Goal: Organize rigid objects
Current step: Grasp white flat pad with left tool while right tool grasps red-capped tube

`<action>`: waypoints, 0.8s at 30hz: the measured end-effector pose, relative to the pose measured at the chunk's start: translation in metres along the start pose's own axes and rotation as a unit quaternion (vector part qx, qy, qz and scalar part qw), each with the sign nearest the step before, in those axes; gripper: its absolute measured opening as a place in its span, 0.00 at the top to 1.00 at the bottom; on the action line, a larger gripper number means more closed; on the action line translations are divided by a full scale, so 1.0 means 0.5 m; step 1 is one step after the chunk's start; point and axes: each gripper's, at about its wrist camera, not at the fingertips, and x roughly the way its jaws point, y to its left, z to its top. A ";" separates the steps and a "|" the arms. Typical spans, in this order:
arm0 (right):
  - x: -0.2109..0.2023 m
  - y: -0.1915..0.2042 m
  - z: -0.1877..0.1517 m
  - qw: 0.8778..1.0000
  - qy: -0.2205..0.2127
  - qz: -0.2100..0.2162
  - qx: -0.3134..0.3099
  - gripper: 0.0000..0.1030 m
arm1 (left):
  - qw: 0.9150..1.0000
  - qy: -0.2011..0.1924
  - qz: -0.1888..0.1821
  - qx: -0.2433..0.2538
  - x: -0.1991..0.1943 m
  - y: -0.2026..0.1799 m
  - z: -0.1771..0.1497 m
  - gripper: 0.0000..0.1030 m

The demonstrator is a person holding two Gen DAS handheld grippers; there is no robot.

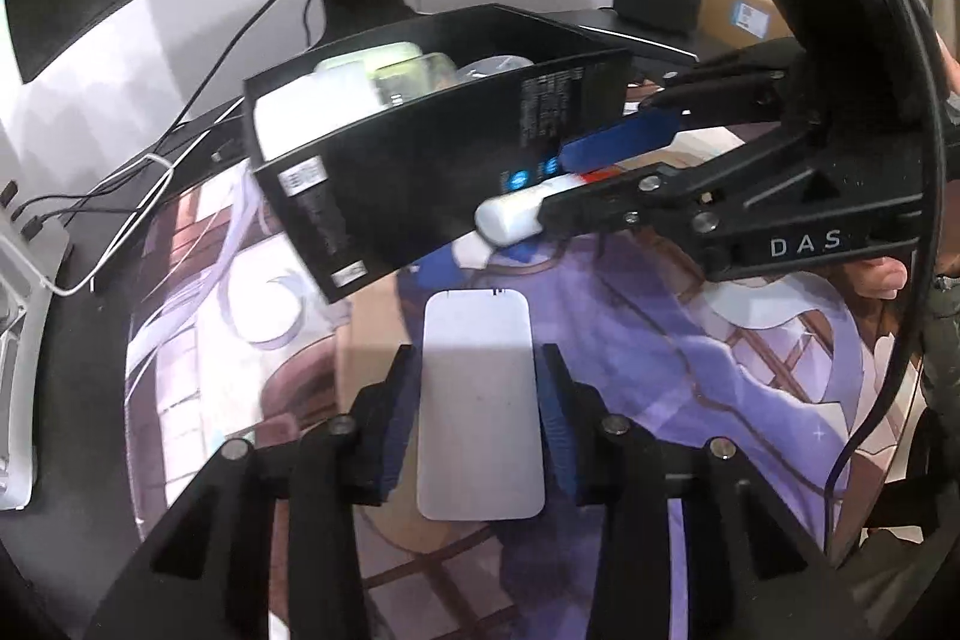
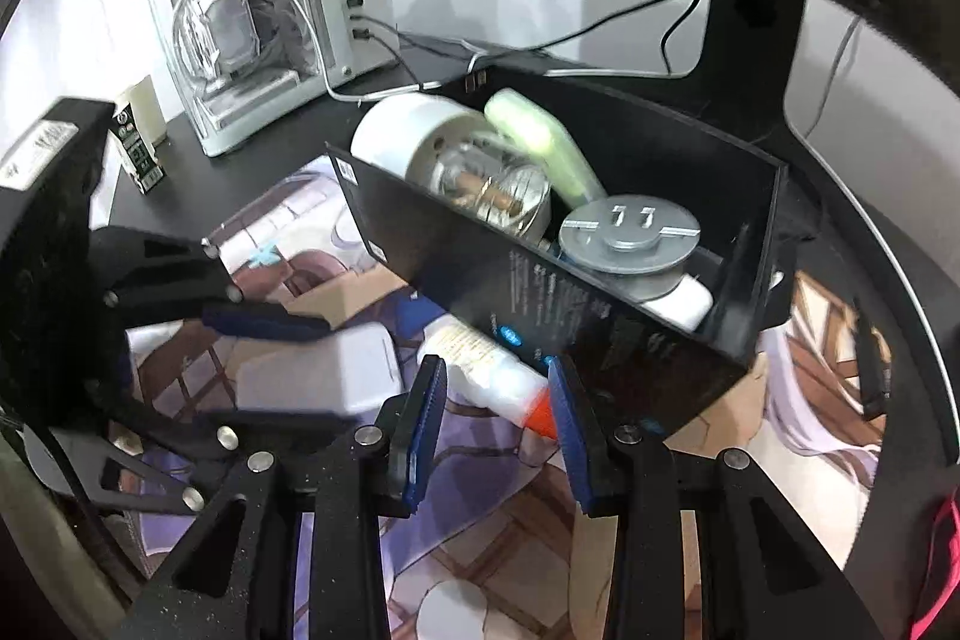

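Nearest your left tool [image 1: 477, 421]: one flat white case [image 1: 480, 406], lying on the printed mat [image 1: 690, 376] between the blue pads [image 1: 555, 424]. The pads stand at its two long sides; whether they press it or only flank it, you cannot tell.

Nearest your right tool [image 2: 498, 427]: one white tube [image 2: 489, 370] with an orange cap, lying on the mat just in front of the box [image 2: 540, 304]. The capped end sits between the pads, which stand spread, with a gap on the left side; not yet gripped, by the look of it.

Container: one black box, open at the top, standing on the mat on your worktop [image 2: 264, 142].

Contents, as the right view shows them:
- one white cylinder [image 2: 408, 130] with a clear glass end, lying on its side at the left;
- one pale green piece [image 2: 540, 142], leaning behind it;
- one grey round disc [image 2: 630, 232] with slots, on top at the right;
- one white item [image 2: 684, 307] beneath the disc, mostly hidden.

Progress, judged: well along. Four or so items are boxed; the case and the tube are left outside, each with a tool on it. Remaining: lift both and drop them in. Room looks tight near the disc, so the case may need to go in on edge.
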 end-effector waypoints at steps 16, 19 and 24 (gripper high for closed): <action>0.025 0.001 -0.011 1.000 0.026 0.002 -0.001 0.74 | 1.000 -0.003 0.000 -0.016 0.000 0.009 -0.005 0.62; 0.018 0.002 -0.021 0.998 0.037 0.039 0.013 0.80 | 1.000 -0.004 0.001 -0.016 -0.001 0.011 -0.006 0.62; -0.009 0.022 -0.056 0.998 0.054 0.027 0.010 0.83 | 1.000 -0.004 0.002 -0.026 0.000 0.020 -0.008 0.50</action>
